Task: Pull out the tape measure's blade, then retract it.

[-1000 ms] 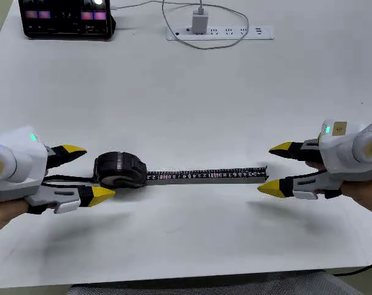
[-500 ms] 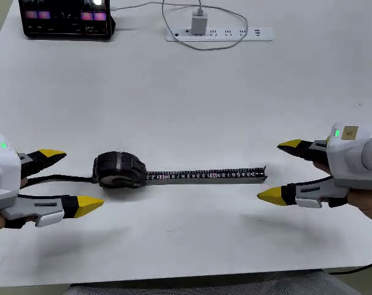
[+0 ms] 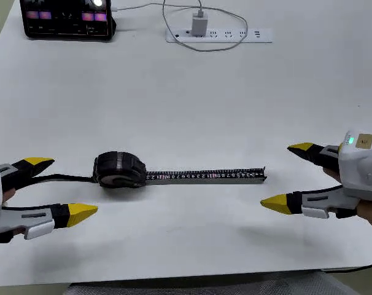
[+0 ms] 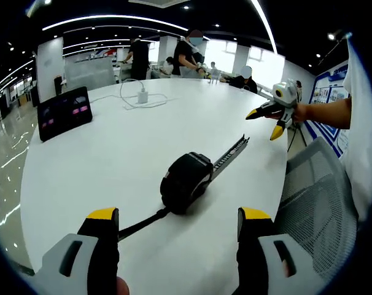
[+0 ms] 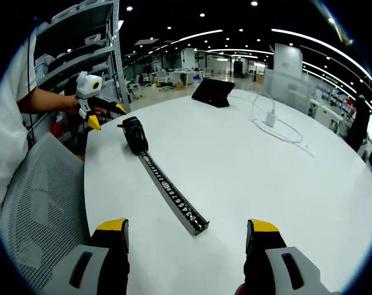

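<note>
Tape measure: black rounded case (image 3: 118,170) lying on the white table (image 3: 186,98), lower left of centre in the head view
Blade: blade (image 3: 204,176) pulled out, lying flat on the table – runs straight from the case toward the right gripper's side, dark with a fine row of printed numbers, small hook at its free end
Strap: thin black strap (image 3: 66,179) trails from the case toward the left gripper
Left gripper: left gripper (image 3: 68,186) low over the table beside the strap, near the case but apart from it; yellow-tipped jaws spread wide, holding nothing
Right gripper: right gripper (image 3: 277,175) just past the blade's hook end, not touching it; jaws spread wide, holding nothing
Left gripper view: case sits between and ahead of the two jaws, blade running away toward the other gripper
Right gripper view: hook end of the blade lies ahead between the jaws, case at the far end
Background: power strip (image 3: 235,34) with a white charger (image 3: 200,24) and looped cable at the far edge; dark screen device (image 3: 66,15) at the far left
Change, left: a second ago the left jaws flanked the case, tips on either side of it – now pulled back clear of it
Change, right: right gripper has backed off from the hook end, gap a little wider
Change, tape: case and blade lie as before, same length of blade out
</note>
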Demonstrator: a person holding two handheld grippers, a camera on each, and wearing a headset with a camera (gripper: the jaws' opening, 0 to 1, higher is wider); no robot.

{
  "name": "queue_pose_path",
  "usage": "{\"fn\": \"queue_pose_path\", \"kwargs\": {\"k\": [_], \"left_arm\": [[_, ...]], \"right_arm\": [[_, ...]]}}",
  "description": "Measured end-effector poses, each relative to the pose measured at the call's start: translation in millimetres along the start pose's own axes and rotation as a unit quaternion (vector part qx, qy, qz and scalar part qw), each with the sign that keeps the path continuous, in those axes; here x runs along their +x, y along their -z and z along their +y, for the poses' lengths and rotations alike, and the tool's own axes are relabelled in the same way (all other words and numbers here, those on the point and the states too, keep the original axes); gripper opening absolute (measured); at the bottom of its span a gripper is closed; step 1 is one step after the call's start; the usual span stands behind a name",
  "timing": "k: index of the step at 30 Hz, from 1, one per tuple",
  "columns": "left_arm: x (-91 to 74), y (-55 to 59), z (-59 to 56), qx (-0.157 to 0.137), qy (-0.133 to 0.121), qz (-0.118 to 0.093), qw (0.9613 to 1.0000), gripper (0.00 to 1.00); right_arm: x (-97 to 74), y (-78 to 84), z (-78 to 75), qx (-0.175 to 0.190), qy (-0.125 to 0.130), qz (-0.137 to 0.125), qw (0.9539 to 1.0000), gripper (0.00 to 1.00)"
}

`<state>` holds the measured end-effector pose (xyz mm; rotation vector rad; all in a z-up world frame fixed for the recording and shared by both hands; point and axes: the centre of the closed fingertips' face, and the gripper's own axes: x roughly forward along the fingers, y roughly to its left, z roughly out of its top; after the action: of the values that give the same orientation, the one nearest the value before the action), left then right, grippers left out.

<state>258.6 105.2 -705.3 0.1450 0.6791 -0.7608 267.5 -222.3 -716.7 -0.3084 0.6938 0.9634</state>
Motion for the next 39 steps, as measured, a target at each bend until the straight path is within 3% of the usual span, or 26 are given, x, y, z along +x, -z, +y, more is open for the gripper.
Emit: {"fn": "queue_pose_path", "kwargs": {"k": [12,20,30,39], "left_arm": [[-15.1,11.5,-5.8,-0.025,-0.021,-0.008,0.9994,0.77],[-23.3,15.5,-9.6,-0.027,-0.038,-0.015,0.9988,0.78],[-26.6,15.6,-16.6,-0.023,-0.049,-0.034,0.998,0.8],[-26.5,17.3,-22.9,-0.018,-0.047,-0.041,0.9979,0.81]], "right_arm": [[-14.5,2.6,6.3,0.015,0.021,-0.015,0.9996,0.78],[-18.2,-1.3,13.4,0.017,0.03,-0.026,0.9991,0.78],[-18.5,4.1,28.5,0.013,0.039,-0.03,0.9987,0.79],[-15.2,16.6,31.8,0.018,0.045,-0.036,0.9982,0.81]]}}
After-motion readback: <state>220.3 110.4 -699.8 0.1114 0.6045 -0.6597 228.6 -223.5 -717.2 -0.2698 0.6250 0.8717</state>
